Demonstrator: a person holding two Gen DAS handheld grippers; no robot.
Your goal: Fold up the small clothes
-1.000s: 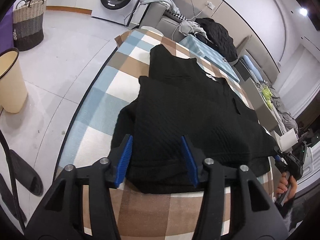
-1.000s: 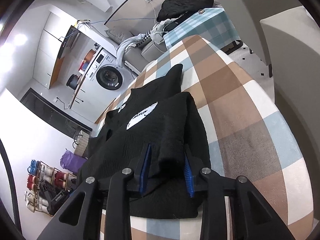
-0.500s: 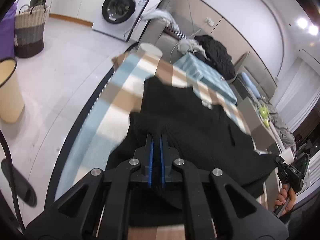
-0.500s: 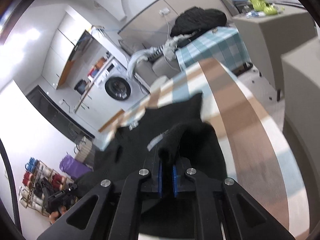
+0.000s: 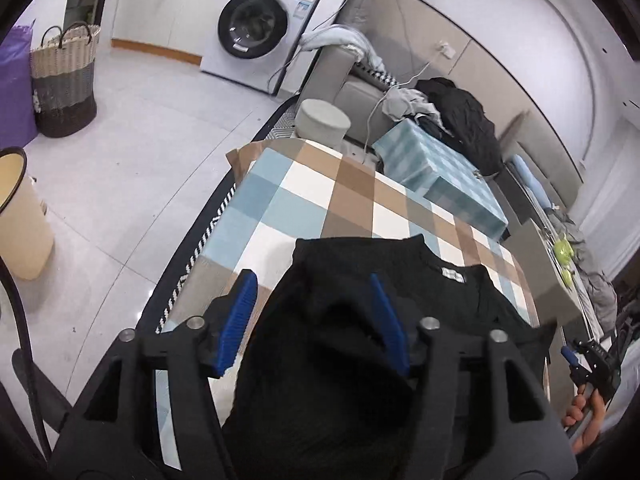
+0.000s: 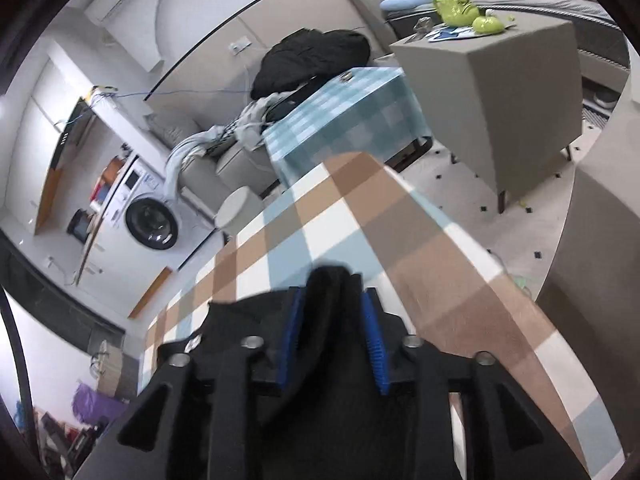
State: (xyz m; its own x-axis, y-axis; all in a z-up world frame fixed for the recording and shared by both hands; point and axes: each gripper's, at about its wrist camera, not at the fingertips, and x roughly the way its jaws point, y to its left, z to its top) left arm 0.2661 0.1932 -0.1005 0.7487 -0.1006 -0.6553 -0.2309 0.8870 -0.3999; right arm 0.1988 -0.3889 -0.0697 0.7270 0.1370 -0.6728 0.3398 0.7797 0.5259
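A black knit garment point(image 5: 360, 264) lies folded over on the checked table cover point(image 5: 304, 192), its white neck label point(image 5: 454, 274) showing. My left gripper point(image 5: 316, 308) is open, its blue pads on either side of a bunched fold of the fabric. In the right wrist view the garment point(image 6: 332, 280) bulges up between the blue pads of my right gripper point(image 6: 332, 316), whose jaws stand partly apart with cloth filling the gap. The right gripper and the hand holding it also show at the left wrist view's right edge point(image 5: 588, 360).
A second table with a teal checked cloth point(image 5: 444, 172) and a black jacket point(image 5: 460, 108) stands beyond. A round stool point(image 5: 322, 124), a washing machine point(image 5: 260, 28), a woven basket point(image 5: 64, 80) and a cream bin point(image 5: 16, 216) are on the floor to the left. A grey cabinet point(image 6: 492, 92) is on the right.
Both grippers shut on the garment's near edge, carried it forward over the rest toward the collar, and have now opened; the left jaws are wide, the right partly apart.
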